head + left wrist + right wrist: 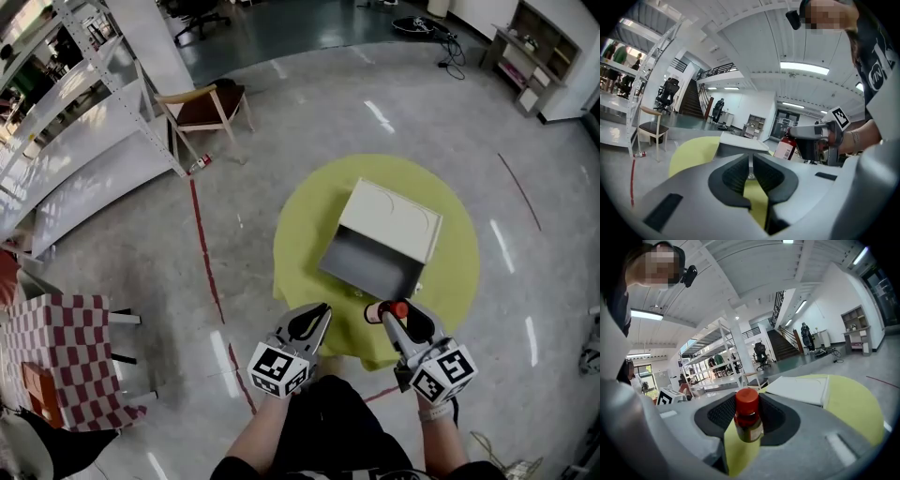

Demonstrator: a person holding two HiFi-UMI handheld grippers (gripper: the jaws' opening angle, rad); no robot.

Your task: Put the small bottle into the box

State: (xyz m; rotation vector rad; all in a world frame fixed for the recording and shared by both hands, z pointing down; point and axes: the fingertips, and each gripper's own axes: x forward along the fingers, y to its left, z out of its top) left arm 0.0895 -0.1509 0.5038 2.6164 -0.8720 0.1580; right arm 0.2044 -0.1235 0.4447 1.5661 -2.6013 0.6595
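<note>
**Head view:** taken from high above and facing steeply down on the round yellow bench [309, 234], with the box [384, 239] mid-frame and the left claw [317, 317] and right claw [394, 314] close at the lower edge. **Left and right gripper views:** each sits low, immediately behind its own jaws, facing almost level across the bench toward the box. All three views share the bench, the box and the small bottle [748, 418].

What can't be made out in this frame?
- Label print on the small bottle: left gripper view, too small; right gripper view, blurred.
- Interior of the box: both gripper views, hidden behind its lid.
- Floor object beside the chair: head view, too small to identify.
</note>
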